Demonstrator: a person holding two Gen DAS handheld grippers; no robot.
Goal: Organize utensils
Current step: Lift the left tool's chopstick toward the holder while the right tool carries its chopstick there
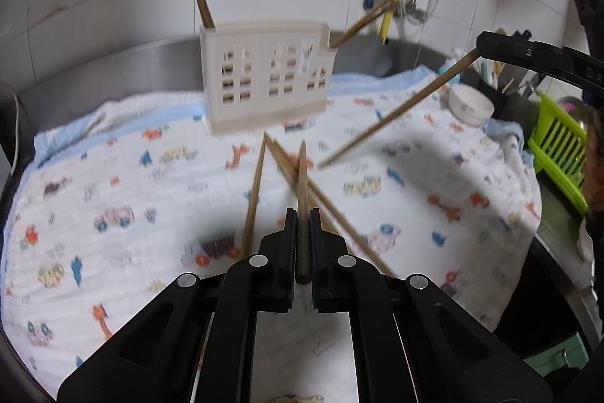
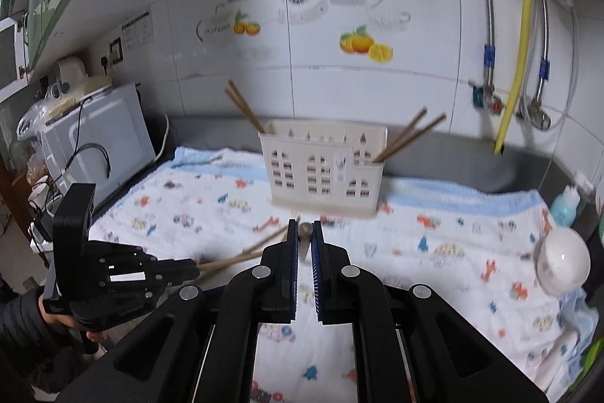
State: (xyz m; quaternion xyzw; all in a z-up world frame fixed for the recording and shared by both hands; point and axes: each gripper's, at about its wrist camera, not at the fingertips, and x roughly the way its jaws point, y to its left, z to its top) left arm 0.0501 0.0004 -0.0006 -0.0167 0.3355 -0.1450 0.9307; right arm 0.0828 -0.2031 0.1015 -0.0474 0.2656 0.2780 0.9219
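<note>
Printed cloth (image 1: 113, 176); both grippers (image 1: 302, 214) (image 2: 305, 225) each clamp a thin brown wood chopstick (image 1: 302, 184).

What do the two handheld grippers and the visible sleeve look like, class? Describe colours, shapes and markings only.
Both the left gripper and the right gripper are matte black, with angular linkage arms pinned by round silver bolts. Each has two flat, parallel fingers faced with ribbed pads; blue shows along the pad edges in the right wrist view. In that view the left one also shows a boxy black body with a white strip. The sleeve is dark.

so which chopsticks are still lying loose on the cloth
The three chopsticks fanned out below the holder. The others stand in it or are clamped in the left gripper and right gripper.
</note>
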